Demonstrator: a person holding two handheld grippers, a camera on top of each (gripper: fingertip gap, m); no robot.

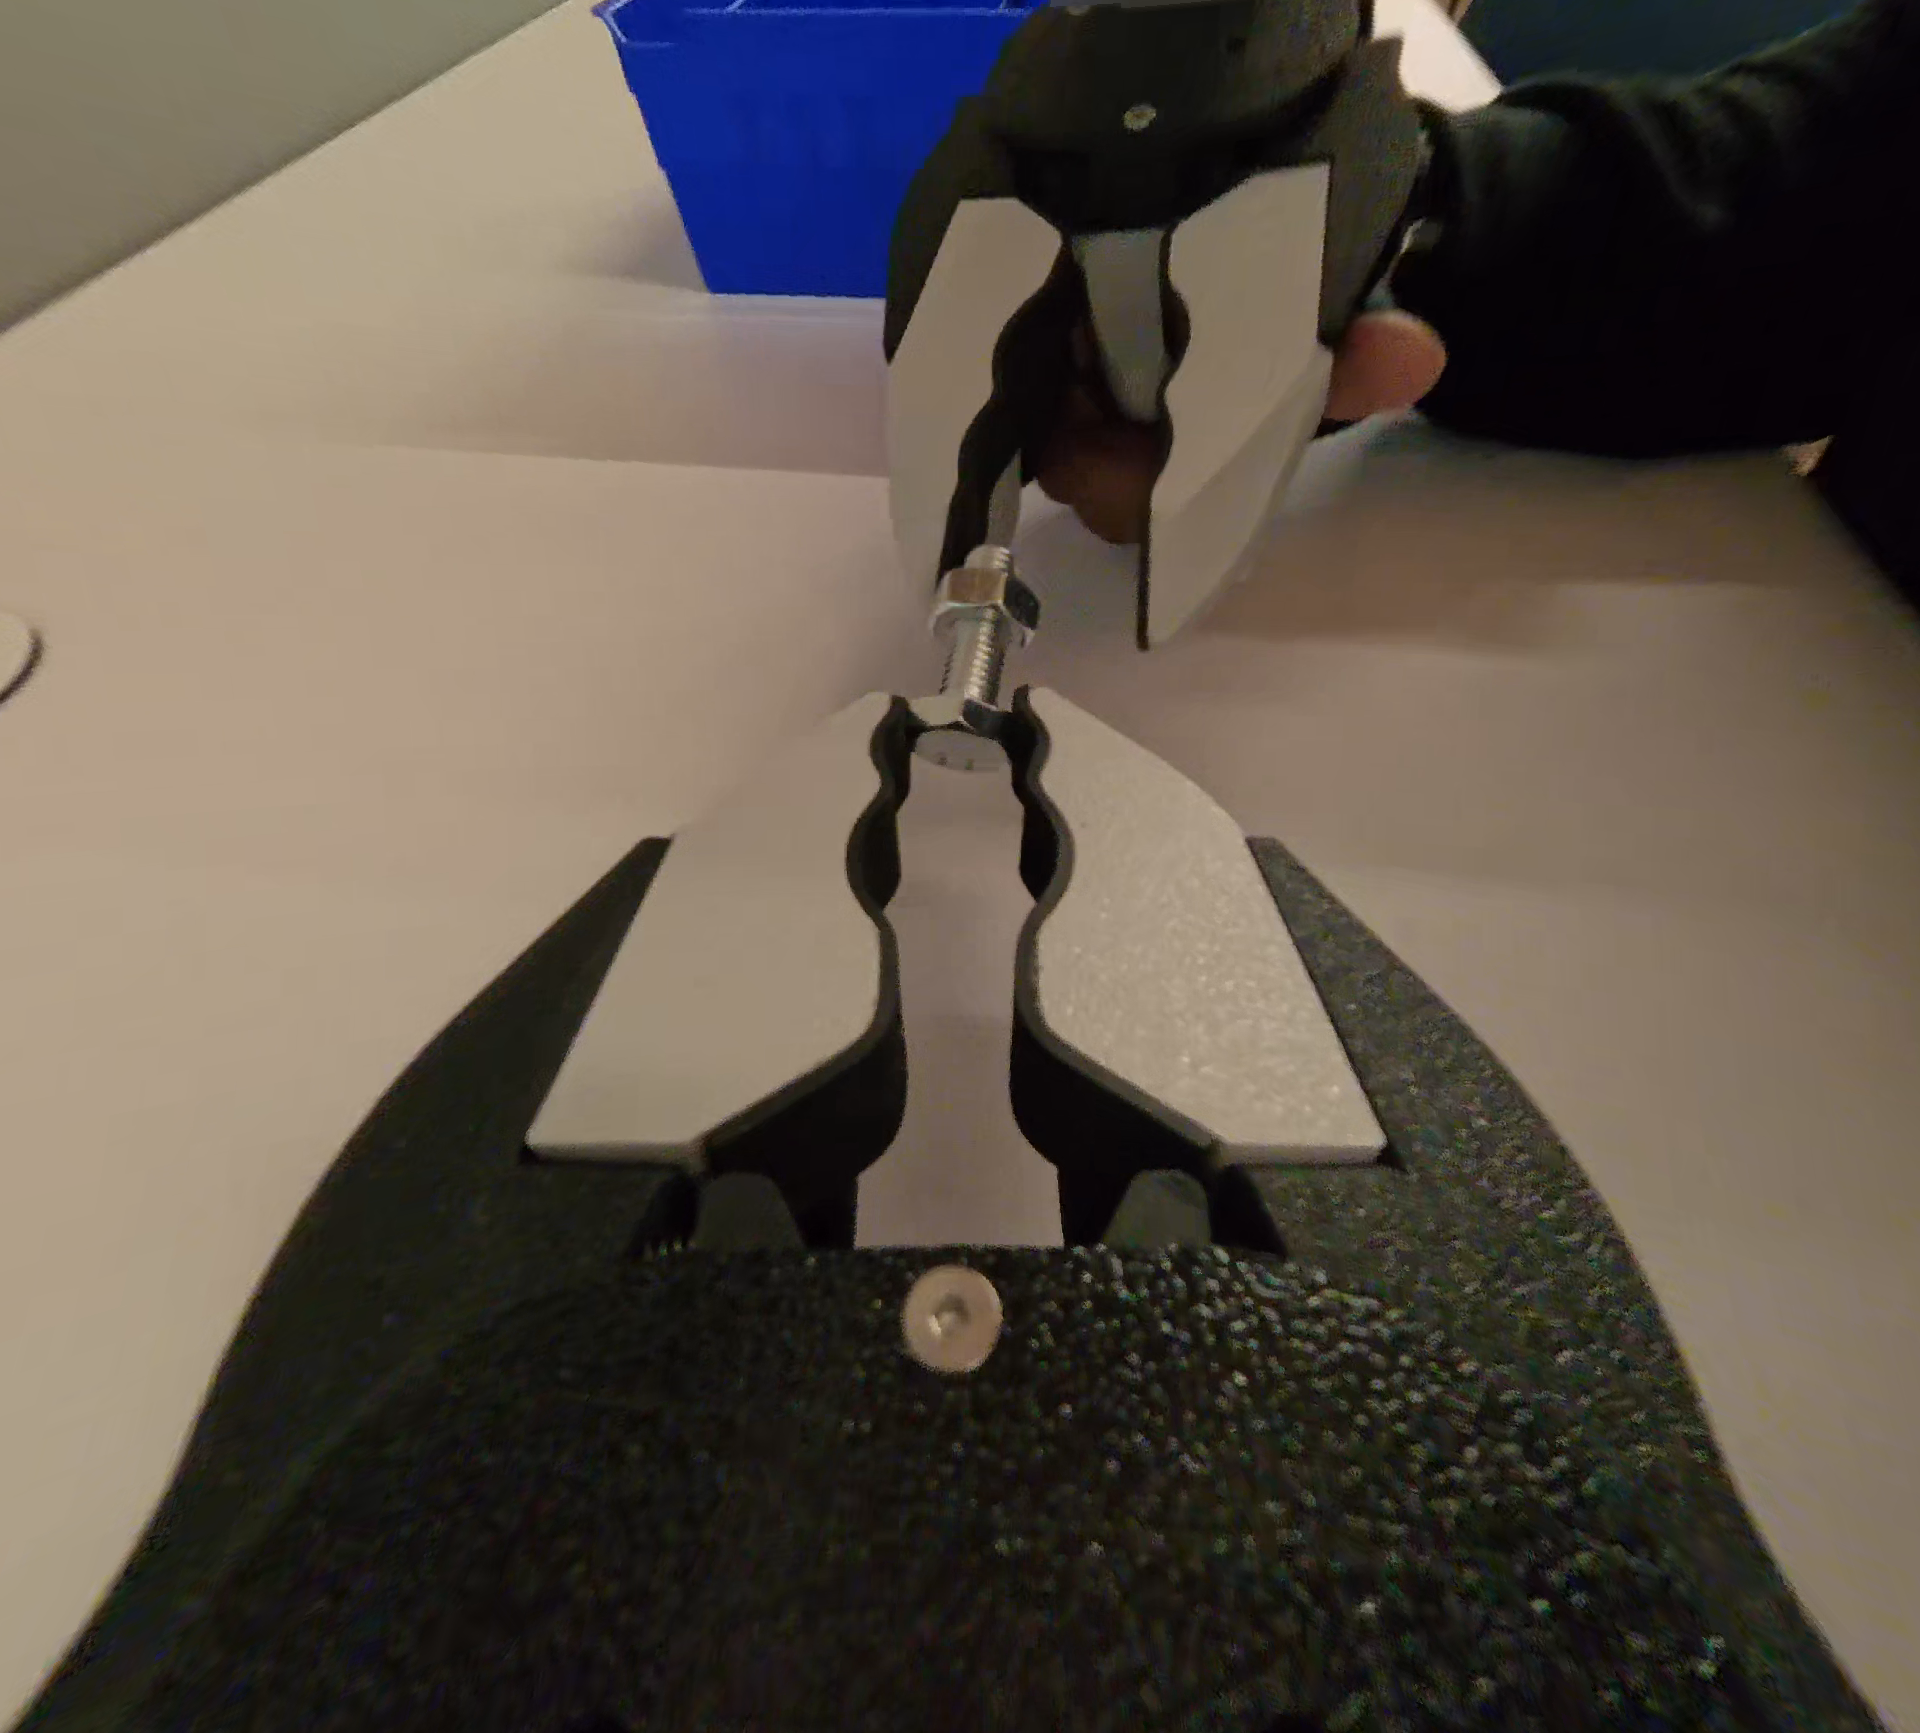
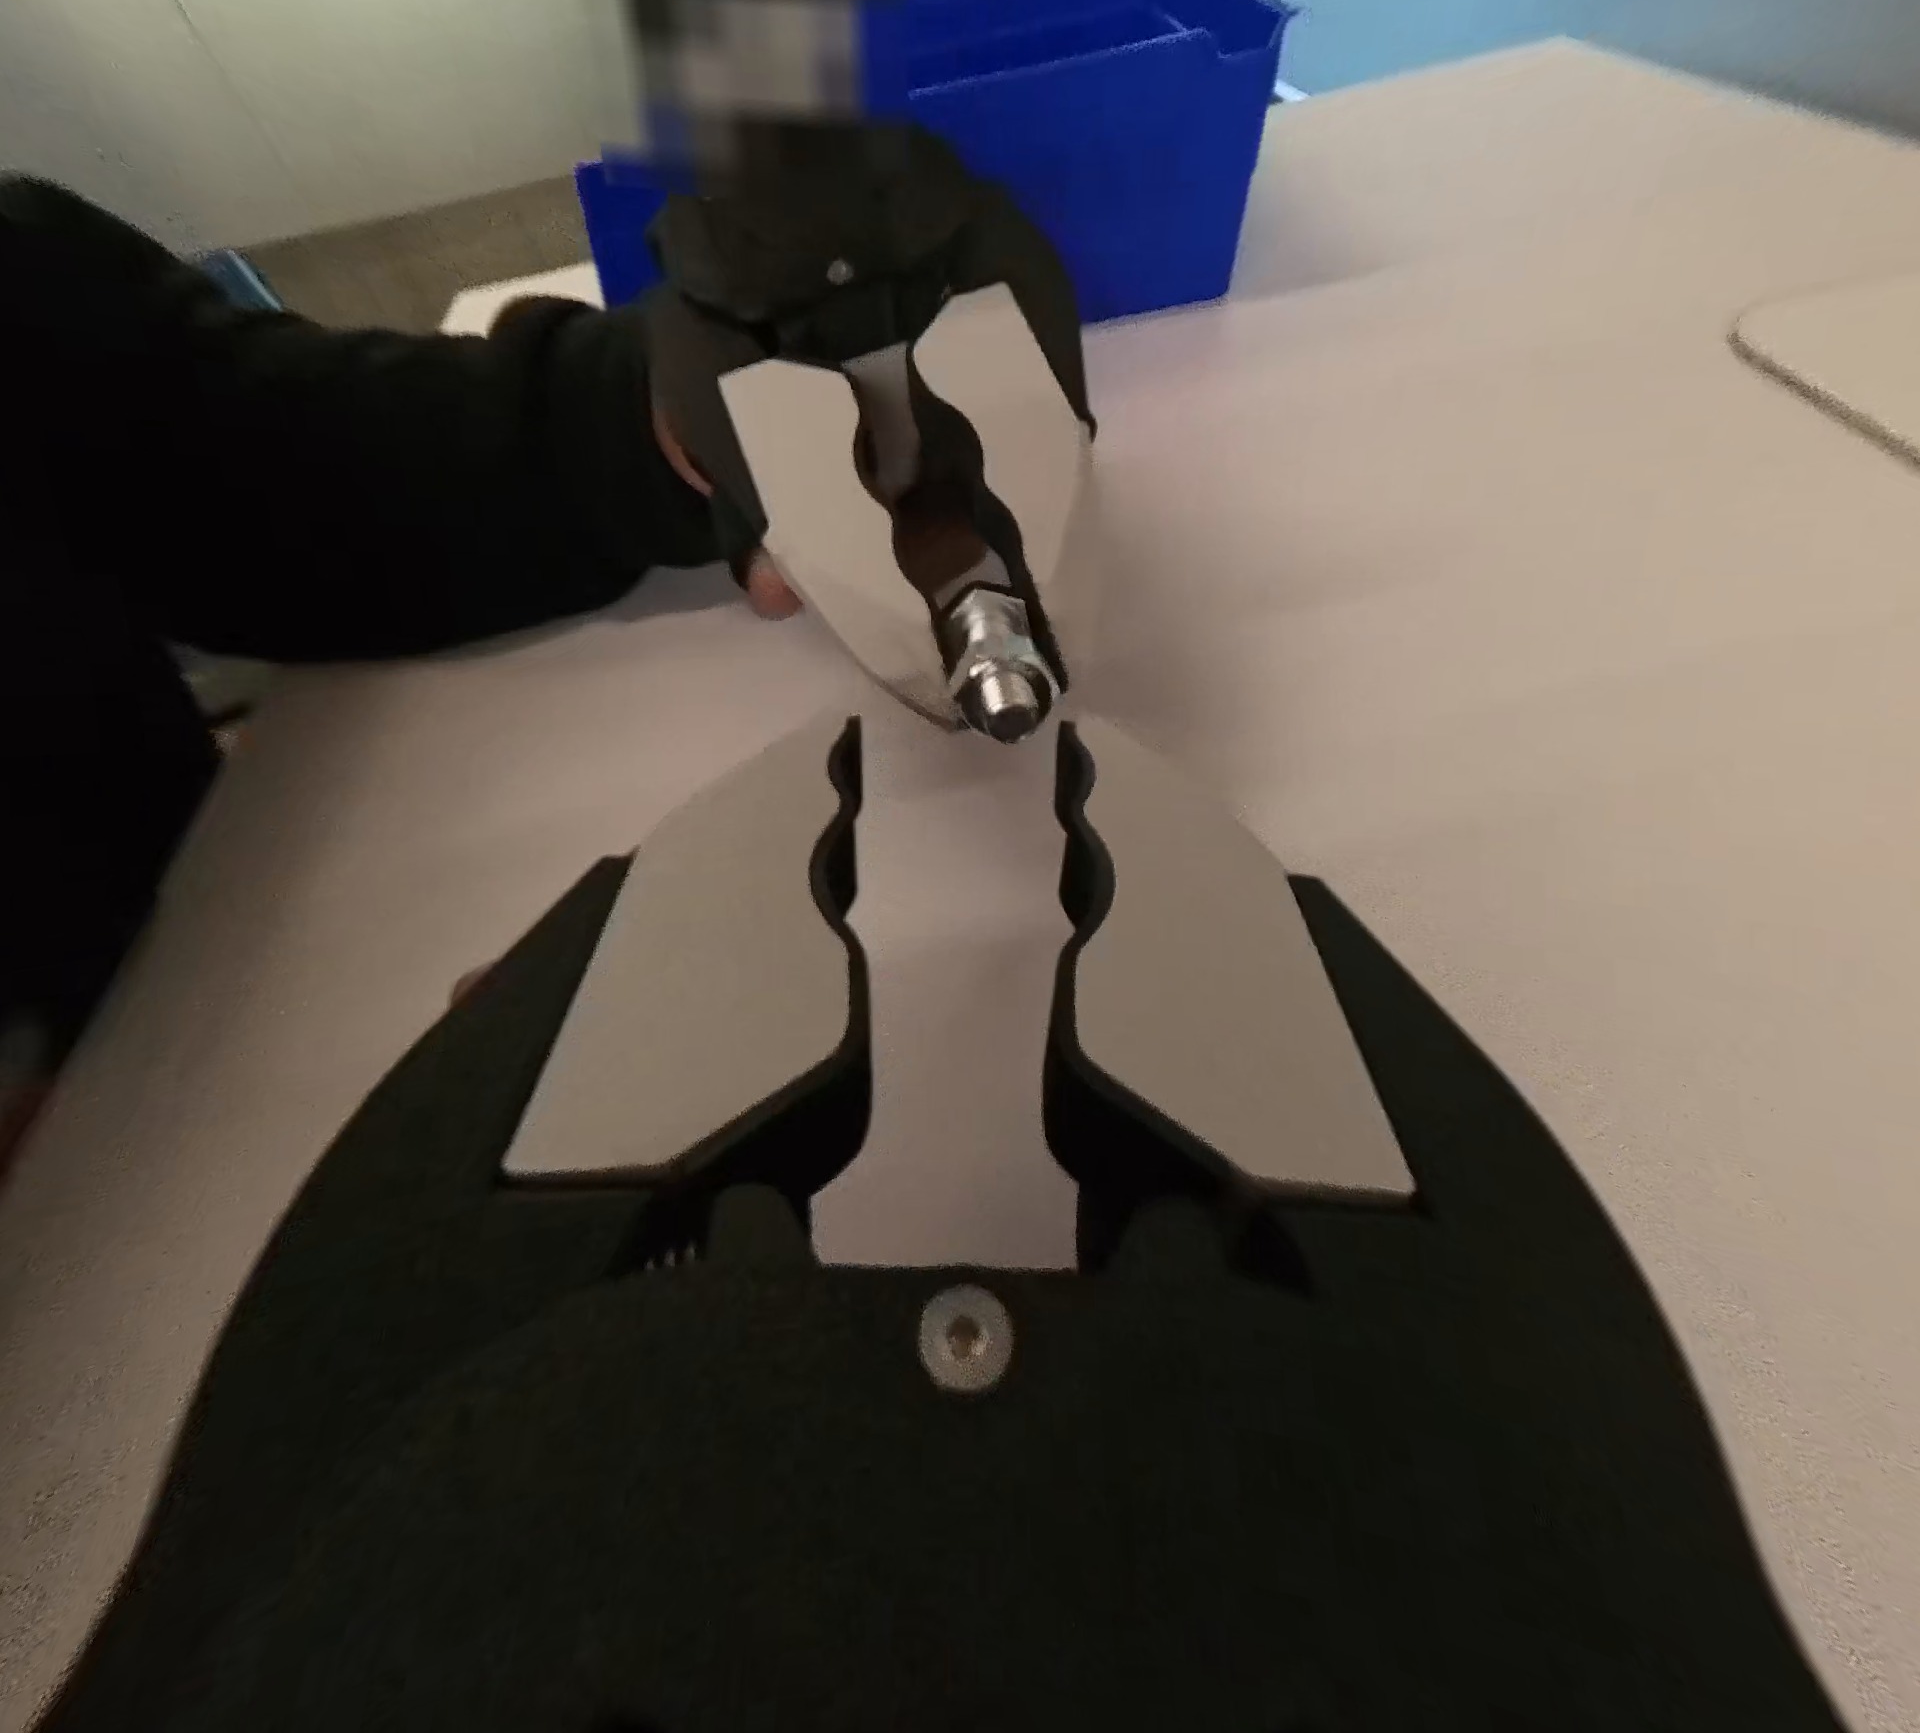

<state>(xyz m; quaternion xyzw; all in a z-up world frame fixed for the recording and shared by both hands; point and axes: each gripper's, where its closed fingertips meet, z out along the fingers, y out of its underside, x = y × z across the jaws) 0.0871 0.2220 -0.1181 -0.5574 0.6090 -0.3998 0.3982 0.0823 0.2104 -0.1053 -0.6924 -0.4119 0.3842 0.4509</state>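
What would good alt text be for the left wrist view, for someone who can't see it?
The left tool grips the hex head of a silver bolt with a nut near its far end, above a pale table. The right tool, hand-held, faces it with jaws apart; a blue bin stands behind.

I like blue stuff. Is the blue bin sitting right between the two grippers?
No, the blue bin stands farther back on the table, behind both grippers.

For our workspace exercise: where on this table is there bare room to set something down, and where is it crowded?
Bare table stretches left of the grippers, up to the blue bin. More lies right of the right gripper, short of the inset plate. The middle is crowded: the left gripper holds a bolt before the other's open jaws.
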